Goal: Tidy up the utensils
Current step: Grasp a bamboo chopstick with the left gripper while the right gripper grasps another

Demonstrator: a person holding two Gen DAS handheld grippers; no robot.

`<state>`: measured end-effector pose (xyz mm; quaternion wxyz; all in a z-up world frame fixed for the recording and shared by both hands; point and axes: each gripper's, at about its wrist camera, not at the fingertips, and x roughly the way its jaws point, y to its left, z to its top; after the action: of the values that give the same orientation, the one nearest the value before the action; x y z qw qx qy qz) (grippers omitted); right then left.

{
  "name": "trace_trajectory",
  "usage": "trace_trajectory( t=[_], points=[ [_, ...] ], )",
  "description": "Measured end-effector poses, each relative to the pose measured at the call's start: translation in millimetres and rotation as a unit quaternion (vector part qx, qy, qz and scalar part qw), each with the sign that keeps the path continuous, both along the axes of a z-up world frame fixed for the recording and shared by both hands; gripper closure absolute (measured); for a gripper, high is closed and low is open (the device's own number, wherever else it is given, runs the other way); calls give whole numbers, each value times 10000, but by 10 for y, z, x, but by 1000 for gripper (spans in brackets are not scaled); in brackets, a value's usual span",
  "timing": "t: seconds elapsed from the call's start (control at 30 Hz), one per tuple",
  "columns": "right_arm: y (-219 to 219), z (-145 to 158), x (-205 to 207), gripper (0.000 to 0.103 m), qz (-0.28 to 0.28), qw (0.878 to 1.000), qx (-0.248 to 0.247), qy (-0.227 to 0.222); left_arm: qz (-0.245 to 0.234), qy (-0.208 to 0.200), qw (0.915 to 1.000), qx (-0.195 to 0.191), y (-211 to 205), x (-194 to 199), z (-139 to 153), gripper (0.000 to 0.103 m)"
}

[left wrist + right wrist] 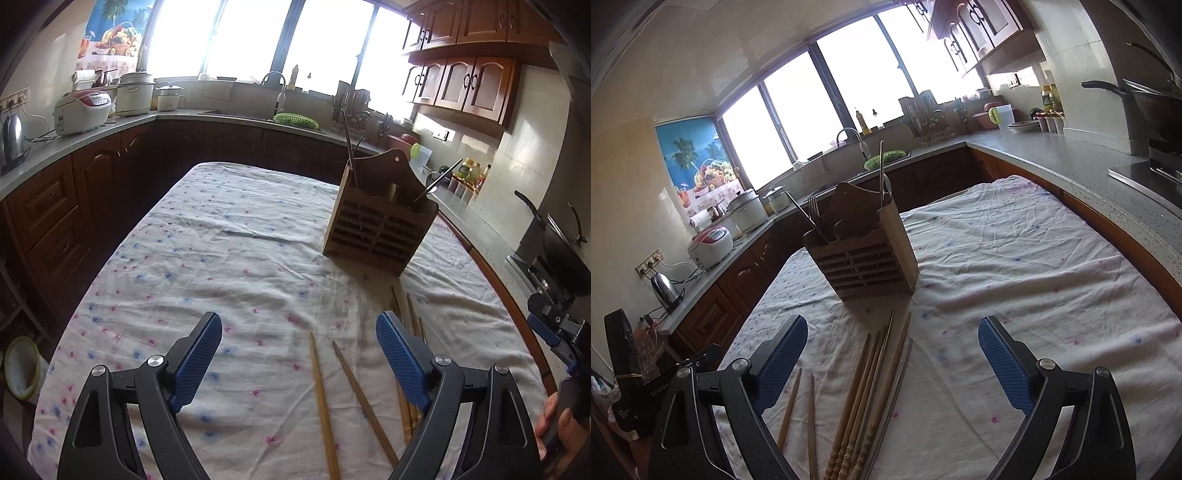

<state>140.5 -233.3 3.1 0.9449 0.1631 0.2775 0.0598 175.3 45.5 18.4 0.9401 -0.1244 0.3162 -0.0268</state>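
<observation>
My left gripper (299,332) and right gripper (892,339) both gape wide, empty. Slim wooden chopsticks (866,387) lie fanned on the wrinkled floral tablecloth (1015,240) before the slatted wooden utensil holder (862,251). Only the right view shows their turned handles; a fork (812,206) stands inside.

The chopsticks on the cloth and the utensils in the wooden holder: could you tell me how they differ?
The chopsticks lie flat on the floral tablecloth; the utensils stand up in the wooden holder. Most chopsticks look wooden, whereas the holder's utensils look metal, a fork among them. The chopsticks sit near both grippers; the holder's utensils stand farther off. Both groups are long and slender.
</observation>
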Motion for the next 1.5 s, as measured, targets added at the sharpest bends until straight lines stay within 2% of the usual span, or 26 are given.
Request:
trace_trajectory(
  t=[0.13,0.23,0.27,0.33,0.37,0.47,0.5,0.53,0.6,0.77,0.93,1.2,1.27,1.33,1.4,1.5],
  points=[
    [70,-67,59,9,74,9999,-99,104,-89,184,9997,100,-76,65,-68,19],
    [109,-125,107,16,88,9996,-186,190,-171,368,9990,159,-130,146,-134,31],
    [118,-152,136,22,105,9994,-189,258,-216,466,9985,169,-153,182,-162,34],
    [137,-211,198,32,130,9989,-210,396,-336,672,9970,178,-199,262,-224,49],
    [146,-240,230,39,134,9986,-223,463,-399,769,9961,178,-217,311,-255,51],
    [179,-336,337,51,214,9971,-221,699,-509,976,9937,230,-257,420,-325,57],
    [190,-370,374,57,242,9964,-228,779,-545,1027,9929,233,-265,451,-345,62],
    [200,-407,405,59,264,9957,-237,852,-575,1088,9921,227,-268,489,-368,66],
    [217,-475,474,64,314,9944,-265,971,-619,1200,9907,185,-283,566,-413,69],
    [244,-625,677,70,374,9909,-303,1254,-740,1376,9875,197,-309,773,-532,74],
    [275,-737,931,74,393,9878,-393,1454,-888,1541,9840,131,-331,907,-624,85],
    [406,-986,1371,82,490,9779,-770,1881,-993,1572,9821,297,-399,1004,-685,85],
    [454,-1003,1411,84,468,9760,-1016,1869,-1015,1540,9820,416,-435,1013,-687,87],
    [531,-1003,1433,85,474,9723,-1303,1880,-1019,1497,9819,551,-467,1015,-692,94],
    [569,-1007,1418,90,457,9709,-1466,1836,-1035,1485,9819,562,-475,1024,-690,97],
    [551,-999,1399,94,441,9723,-1398,1822,-1052,1459,9826,474,-449,1046,-694,99]
  ],
)
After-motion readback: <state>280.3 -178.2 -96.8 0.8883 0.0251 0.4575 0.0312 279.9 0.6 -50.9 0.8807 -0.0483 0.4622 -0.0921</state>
